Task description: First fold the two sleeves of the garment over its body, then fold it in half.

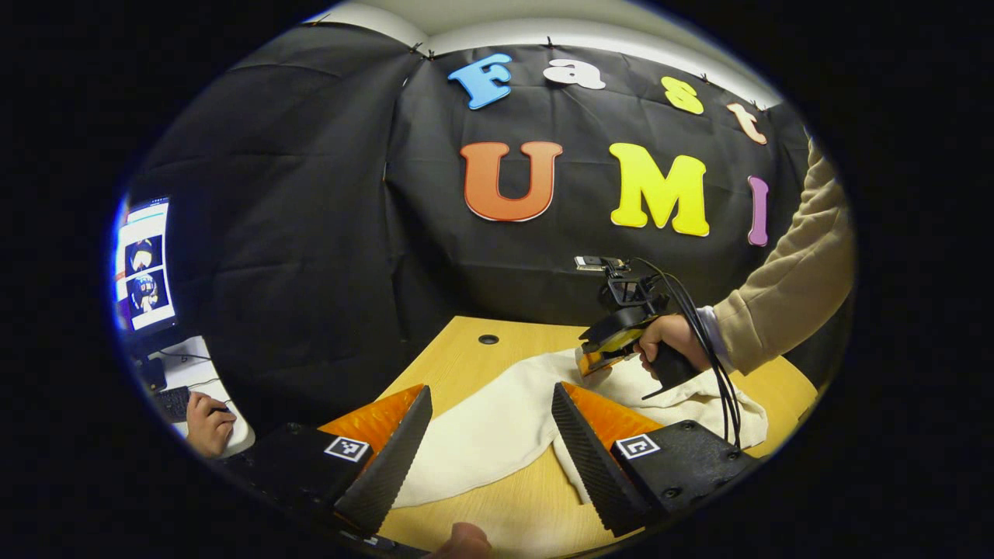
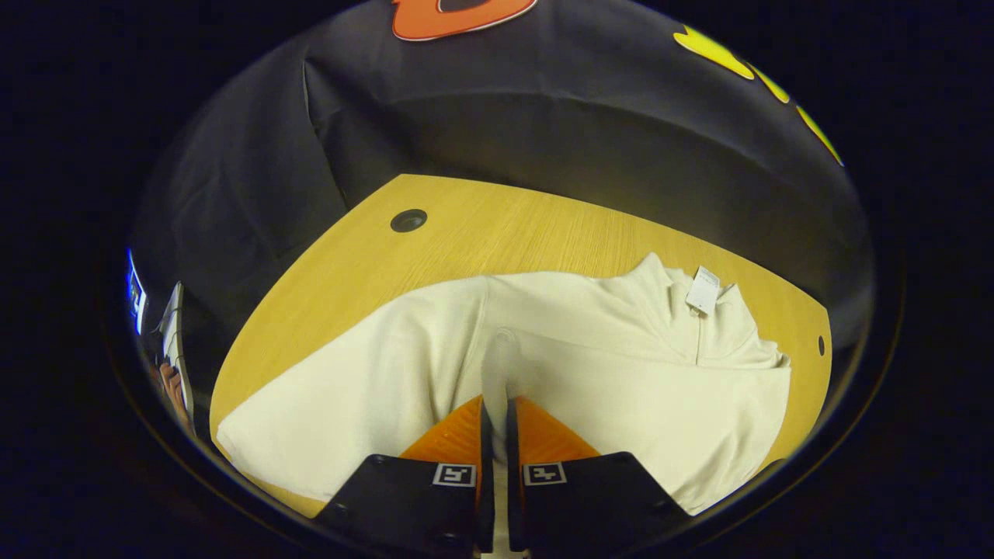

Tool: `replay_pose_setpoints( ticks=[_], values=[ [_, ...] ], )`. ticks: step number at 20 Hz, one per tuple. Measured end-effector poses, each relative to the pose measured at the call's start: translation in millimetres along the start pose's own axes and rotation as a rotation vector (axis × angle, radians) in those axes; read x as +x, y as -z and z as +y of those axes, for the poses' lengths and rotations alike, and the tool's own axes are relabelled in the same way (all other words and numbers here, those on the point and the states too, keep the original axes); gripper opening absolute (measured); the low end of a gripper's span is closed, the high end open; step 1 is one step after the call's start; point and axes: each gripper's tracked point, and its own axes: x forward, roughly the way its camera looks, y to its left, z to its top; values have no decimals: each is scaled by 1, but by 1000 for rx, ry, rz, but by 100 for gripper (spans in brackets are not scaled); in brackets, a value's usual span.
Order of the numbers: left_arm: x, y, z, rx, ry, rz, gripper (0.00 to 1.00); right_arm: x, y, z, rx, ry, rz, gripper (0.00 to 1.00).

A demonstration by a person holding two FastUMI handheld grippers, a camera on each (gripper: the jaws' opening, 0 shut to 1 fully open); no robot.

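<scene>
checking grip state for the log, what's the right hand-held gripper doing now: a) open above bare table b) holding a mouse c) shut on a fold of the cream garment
c: in the right gripper view the right hand-held gripper has both fingers pressed together on a raised fold of the cream garment.

Behind your work area you have a black cloth wall (image 1: pixel 311 233); it hangs in soft folds and fills the upper and middle part of the left gripper view. Above it, at the top edge, you see a pale strip of ceiling or wall (image 1: pixel 543 27) where the light is bright. The wooden table (image 1: pixel 458 349) sits in the lower centre; its top is light yellow-brown with fine grain. A small dark round hole (image 2: pixel 408 220) is in the table top at the upper left of the right gripper view, and a smaller one (image 2: pixel 821 345) is near the right edge. At the far left you have a lit monitor (image 1: pixel 144 264), and below it a white desk (image 1: pixel 194 365) with a keyboard (image 1: pixel 172 402).
</scene>
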Motion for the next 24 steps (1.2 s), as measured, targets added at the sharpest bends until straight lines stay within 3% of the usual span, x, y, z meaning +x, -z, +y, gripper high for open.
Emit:
replay_pose_setpoints(
  ticks=[2,3,4,5,7,8,9,10,12,17,20,24],
  values=[
    [-2,9,8,3,-28,20,99,4,1,6,0,2,3,8],
    [-2,10,14,14,-57,21,99,2,1,10,1,-17,2,13],
    [-3,11,26,12,-86,8,99,-5,-1,11,-17,-23,1,28],
    [-2,13,30,4,-86,12,99,-7,0,13,-34,-49,-1,29],
    [0,21,39,-3,-116,34,98,-25,-1,13,-64,-84,-14,56],
    [0,22,42,-6,-123,38,98,-35,-1,12,-65,-101,-24,77],
    [0,22,45,-2,-134,40,98,-51,1,12,-46,-123,-29,79],
    [1,25,51,-6,-153,49,98,-66,4,16,-17,-171,-33,90],
    [4,34,65,-12,-196,75,98,-106,1,8,35,-216,-74,98],
    [5,53,102,-67,-307,144,98,-209,17,-46,2,-274,-187,98],
    [6,79,120,-116,-372,215,98,-244,44,-92,-62,-221,-206,94],
    [4,126,143,-153,-485,333,98,-271,79,-125,-57,-159,-206,98]
  ],
)
